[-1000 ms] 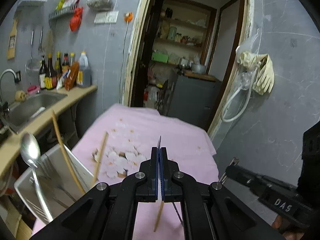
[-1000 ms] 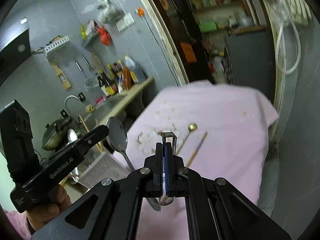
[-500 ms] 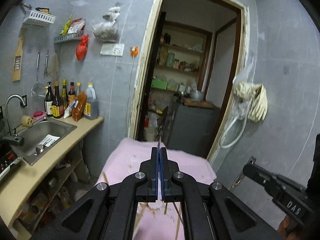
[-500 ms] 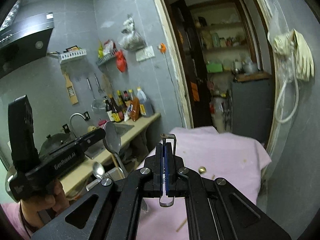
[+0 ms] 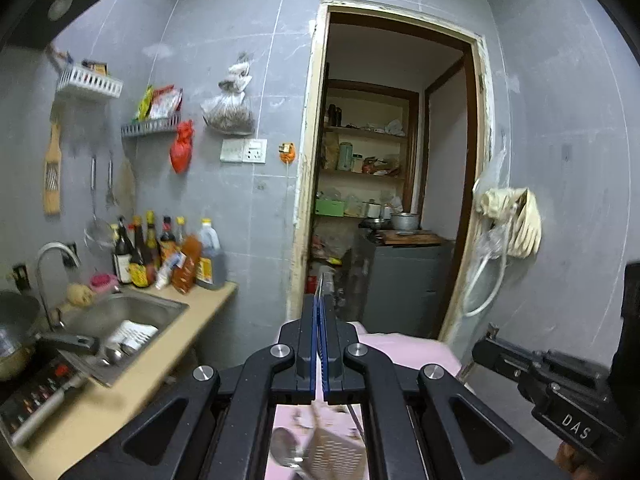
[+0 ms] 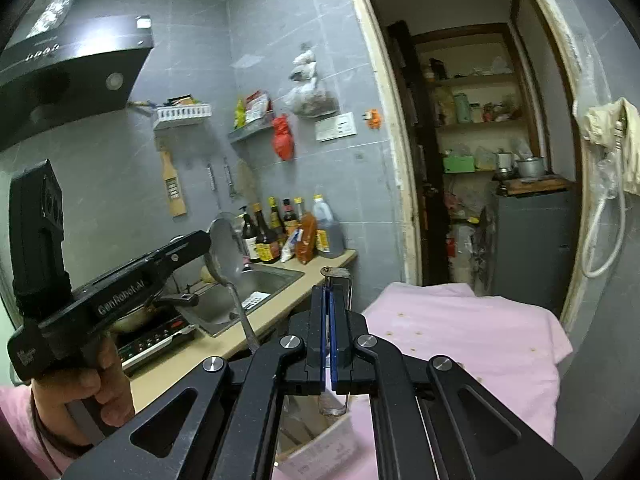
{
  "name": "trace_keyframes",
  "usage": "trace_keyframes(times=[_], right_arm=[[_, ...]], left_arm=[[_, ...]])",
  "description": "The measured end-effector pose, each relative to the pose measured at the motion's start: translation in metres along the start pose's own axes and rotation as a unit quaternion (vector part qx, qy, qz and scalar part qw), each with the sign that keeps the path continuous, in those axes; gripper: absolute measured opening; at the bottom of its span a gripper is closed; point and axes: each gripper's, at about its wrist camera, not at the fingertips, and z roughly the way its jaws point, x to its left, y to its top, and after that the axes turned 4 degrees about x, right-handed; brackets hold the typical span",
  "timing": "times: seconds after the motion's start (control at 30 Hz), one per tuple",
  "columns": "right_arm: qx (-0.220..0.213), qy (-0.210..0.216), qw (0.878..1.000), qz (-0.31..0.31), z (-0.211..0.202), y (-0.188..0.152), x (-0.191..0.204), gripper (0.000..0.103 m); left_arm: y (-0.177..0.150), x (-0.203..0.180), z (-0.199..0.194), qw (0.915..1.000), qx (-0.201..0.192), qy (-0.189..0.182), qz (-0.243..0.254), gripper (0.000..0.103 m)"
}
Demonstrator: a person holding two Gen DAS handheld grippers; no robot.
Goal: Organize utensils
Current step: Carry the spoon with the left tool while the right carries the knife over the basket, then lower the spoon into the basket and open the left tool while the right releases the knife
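Utensils ride in both tongs above the pink-clothed tabletop [image 6: 460,320]. The left tongs [image 6: 206,245] are clamped on a big spoon [image 6: 224,250]; the right tongs [image 6: 329,320] pinch a thin wire-handled utensil [image 6: 337,273].

A large metal spoon [image 6: 226,248] is held up in the air, bowl uppermost and handle slanting down to the right, over the counter edge. A thin metal wire-loop utensil [image 6: 338,276] stands upright, its squared top end highest. Below, a white perforated utensil basket [image 5: 334,454] sits on the pink cloth [image 6: 460,328], with another spoon [image 5: 284,448] beside it, blurred.
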Motion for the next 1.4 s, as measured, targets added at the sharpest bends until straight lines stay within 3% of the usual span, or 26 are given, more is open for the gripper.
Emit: trace_keyframes(times=[0.13, 0.4, 0.73, 1.4], right_arm=[[0.0, 0.012, 1.0, -0.016, 0.021, -0.013, 0.008, 0.002], [0.05, 0.02, 0.999, 0.006, 0.069, -0.043, -0.008, 0.002], [0.091, 0.012, 0.996, 0.009, 0.099, -0.075, -0.005, 0.002], [0.147, 0.024, 0.987, 0.053, 0.114, -0.098, -0.017, 0.003]], left_arm=[[-0.015, 0.008, 0.006, 0.9997, -0.015, 0.012, 0.015, 0.002], [-0.051, 0.018, 0.029, 0.9995, -0.014, 0.017, 0.024, 0.002], [-0.079, 0.01, 0.046, 0.9975, -0.005, -0.002, 0.07, 0.002], [-0.098, 0.042, 0.06, 0.9932, 0.072, -0.091, -0.004, 0.002]])
